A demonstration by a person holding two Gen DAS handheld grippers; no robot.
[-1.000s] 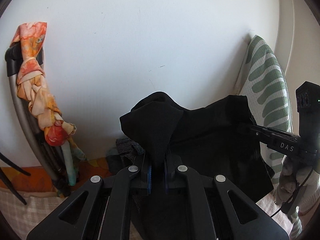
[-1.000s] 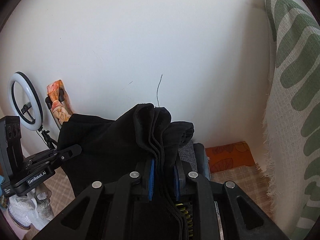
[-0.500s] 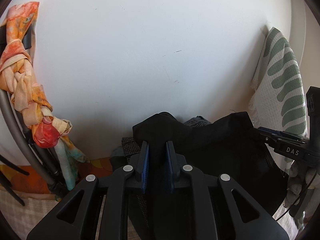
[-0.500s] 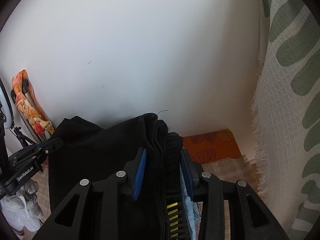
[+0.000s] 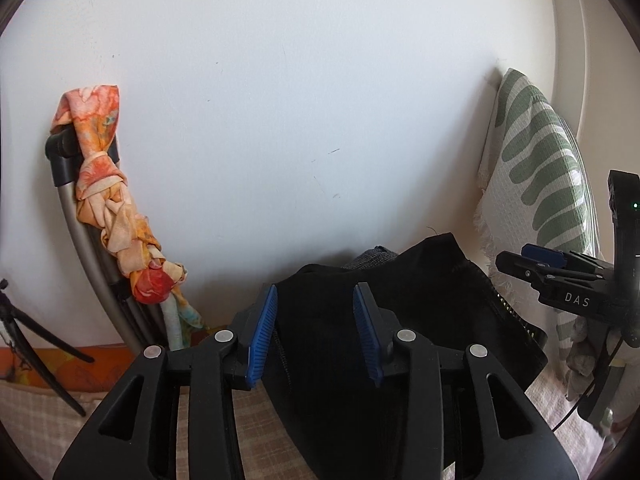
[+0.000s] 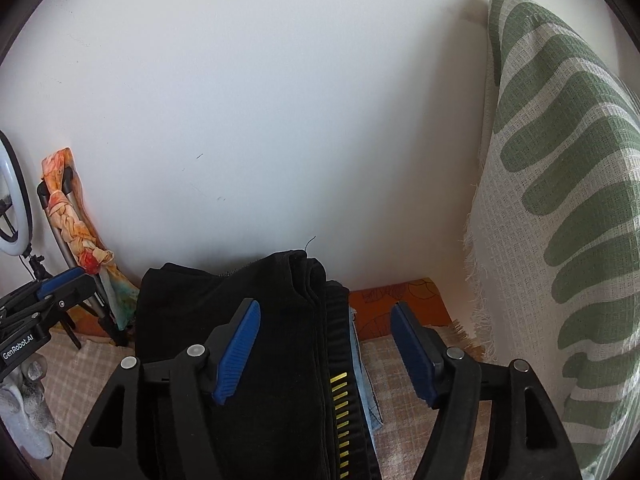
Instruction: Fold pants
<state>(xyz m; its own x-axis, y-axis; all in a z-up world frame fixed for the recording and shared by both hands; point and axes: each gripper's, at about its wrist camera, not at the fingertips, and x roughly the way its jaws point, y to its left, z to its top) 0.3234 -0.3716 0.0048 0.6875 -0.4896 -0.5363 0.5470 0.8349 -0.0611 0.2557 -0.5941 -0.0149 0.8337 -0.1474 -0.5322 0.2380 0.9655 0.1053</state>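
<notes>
Wall point(image 5: 300, 100), big, white and plain, stood behind everything. A white cloth with green leaf shapes point(image 6: 560, 220) hung at the right. The folded black pants point(image 6: 280, 320) lay on a checked beige cover point(image 6: 400, 420), on top of other folded clothes, by the wall. The left gripper point(image 5: 316, 332) was wide apart over the pants, holding nothing. The right gripper point(image 6: 326, 348) was wide apart too, over the pants' edge.
</notes>
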